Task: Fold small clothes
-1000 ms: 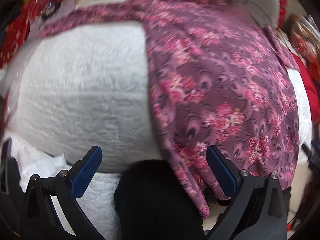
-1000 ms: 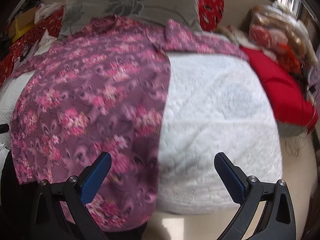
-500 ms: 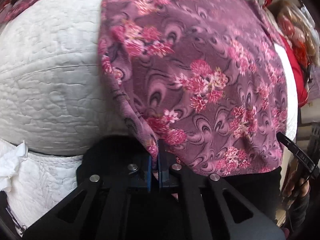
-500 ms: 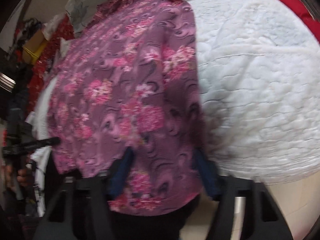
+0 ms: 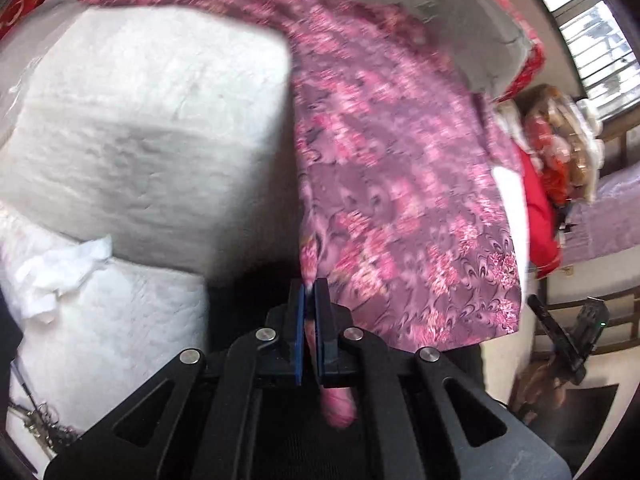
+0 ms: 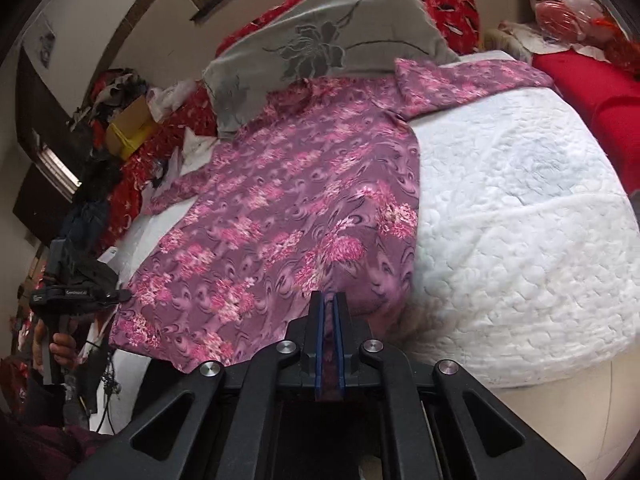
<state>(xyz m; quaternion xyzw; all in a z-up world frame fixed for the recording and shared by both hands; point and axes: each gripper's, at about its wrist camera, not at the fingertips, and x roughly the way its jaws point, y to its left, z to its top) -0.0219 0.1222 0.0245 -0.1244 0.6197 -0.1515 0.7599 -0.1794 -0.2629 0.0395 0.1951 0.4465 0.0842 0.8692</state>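
Note:
A purple shirt with pink flowers lies spread on a white quilted bed, sleeves stretched out to both sides at the far end. My right gripper is shut on the shirt's near hem at its right corner, cloth pinched between the blue pads. In the left wrist view the same shirt runs down the right half, blurred. My left gripper is shut on the hem's left corner, and a bit of pink cloth hangs out below the pads. The left gripper also shows at the shirt's left corner.
A grey pillow with a flower print lies at the head of the bed, red bedding to the right. Boxes and clothes pile up at the left. A white crumpled cloth hangs at the bed's near left edge.
Both grippers went from wide open to shut on the shirt's near hem, one at each corner. They have since lifted and tilted, so more of the bed and room shows.

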